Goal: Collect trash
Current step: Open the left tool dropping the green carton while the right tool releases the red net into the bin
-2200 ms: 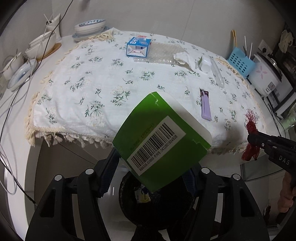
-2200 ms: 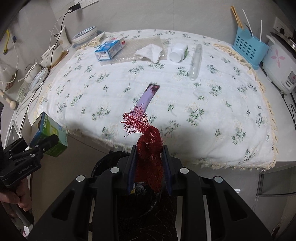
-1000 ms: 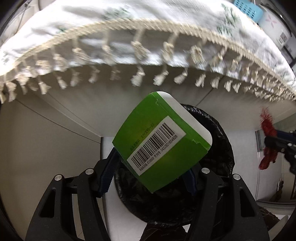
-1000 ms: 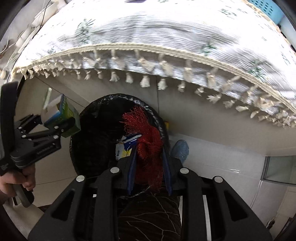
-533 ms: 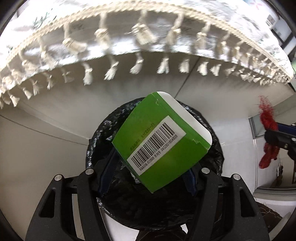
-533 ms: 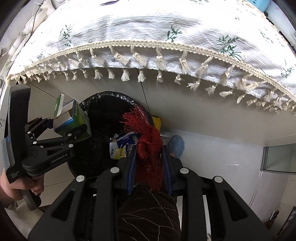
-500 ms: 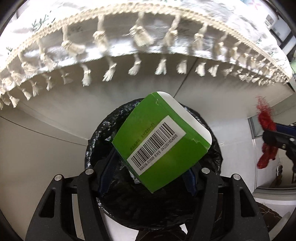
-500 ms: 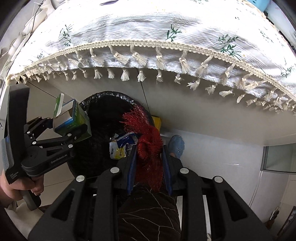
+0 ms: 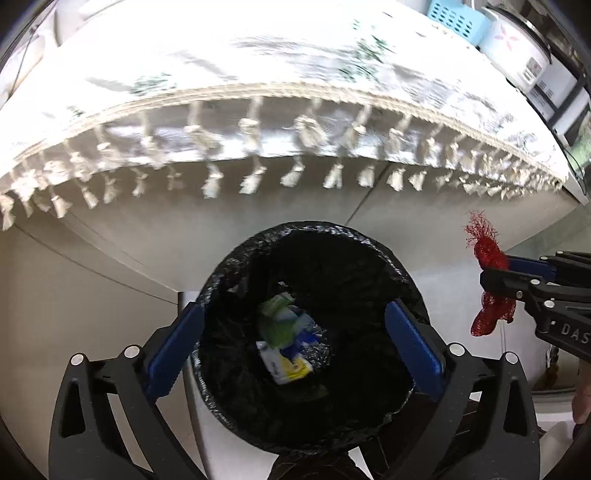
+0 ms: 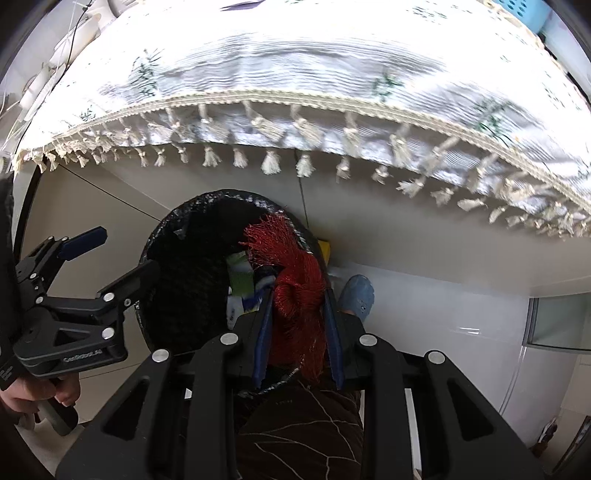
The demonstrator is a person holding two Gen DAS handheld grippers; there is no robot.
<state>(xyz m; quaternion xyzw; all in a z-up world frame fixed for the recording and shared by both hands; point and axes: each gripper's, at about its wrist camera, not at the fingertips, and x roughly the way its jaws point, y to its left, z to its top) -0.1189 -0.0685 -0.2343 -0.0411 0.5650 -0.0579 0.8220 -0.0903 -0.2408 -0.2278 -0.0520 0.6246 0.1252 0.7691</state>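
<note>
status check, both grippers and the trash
Left gripper open over trash bin, green box inside. Right gripper shut on red mesh. Nothing blocking.

Floral tablecloth [image 9: 258, 59] with tasselled fringe [image 10: 271, 162], draped over the desk above the jaws. Blue basket [image 9: 452, 20] and white rice cooker [image 9: 517, 48], far upper right. Blue slipper [image 10: 356, 295] on the floor, just right of the jaws.

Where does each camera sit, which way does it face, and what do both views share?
Left wrist: on the open left claw, looking down into the black-lined bin; its own blue fingers show.
Right wrist: on the right claw, shut on red mesh, beside the bin; the person's leg shows.
Shared: bin, fringed tablecloth, each other's claw.
</note>
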